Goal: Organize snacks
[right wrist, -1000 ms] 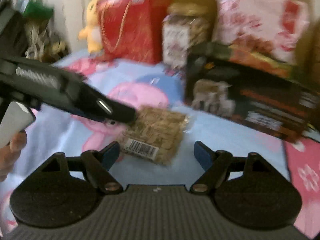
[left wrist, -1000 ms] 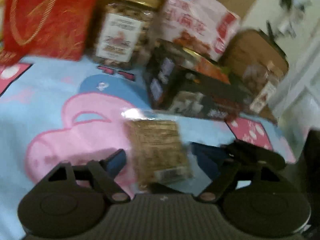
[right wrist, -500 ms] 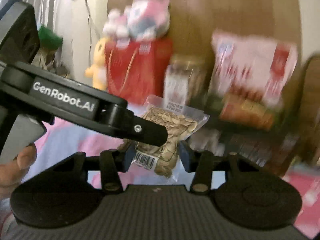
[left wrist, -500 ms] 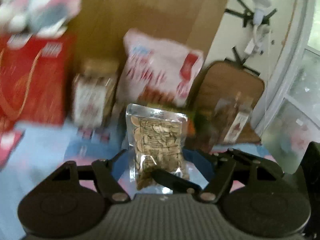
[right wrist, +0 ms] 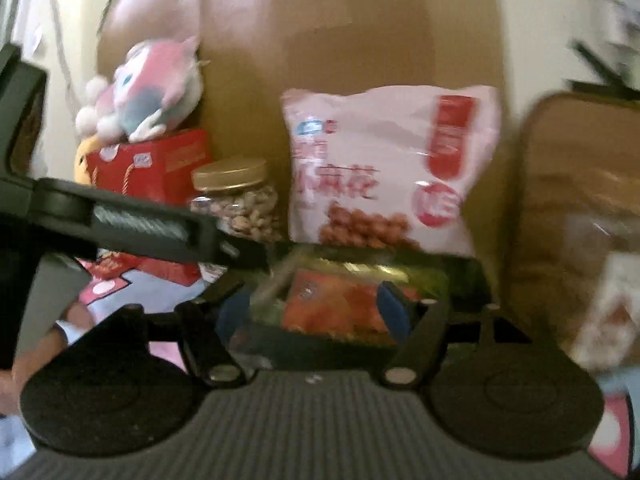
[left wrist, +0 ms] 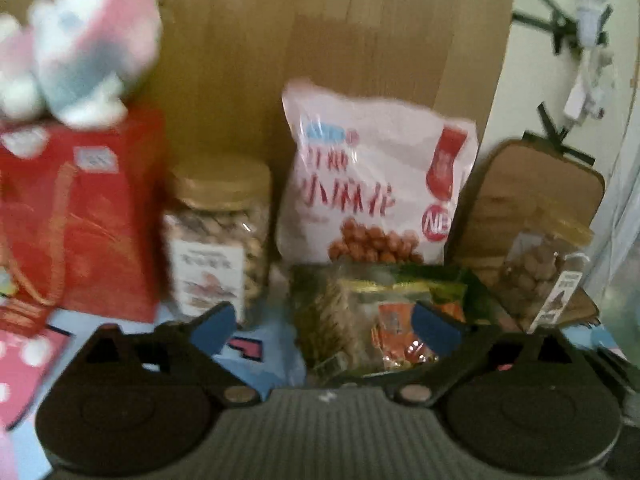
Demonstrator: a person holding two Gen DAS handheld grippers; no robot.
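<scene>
The pink snack bag (left wrist: 372, 184) stands upright against a brown cardboard backing (left wrist: 320, 40), and it serves well as the landmark here. Just in front of it, at its base, lies a pile of small packets on a dark box (right wrist: 460, 276): an orange packet (left wrist: 396, 332), a green one (left wrist: 444, 284) and a clear seed packet (left wrist: 332, 312) lying at the pile's near left edge (likely just dropped there, since nothing presses on it).

The left gripper (left wrist: 326, 326) hangs in front of that pile with its blue fingers (left wrist: 212, 326) spread wide and opening, nothing pinched between them. The right gripper (right wrist: 314, 312) is also opening, its pads either side of the pile but apparently not pressing any packet; blur leaves that a little uncertain.

Left of the pink bag stands a gold-lidded nut jar (left wrist: 218, 236), then a red gift bag (left wrist: 80, 220) with a plush toy (left wrist: 80, 48) on top. Right of it is a second nut container (left wrist: 544, 272), leaning. Tall goods sit at the back, I judge, so small packets stay reachable in front.
</scene>
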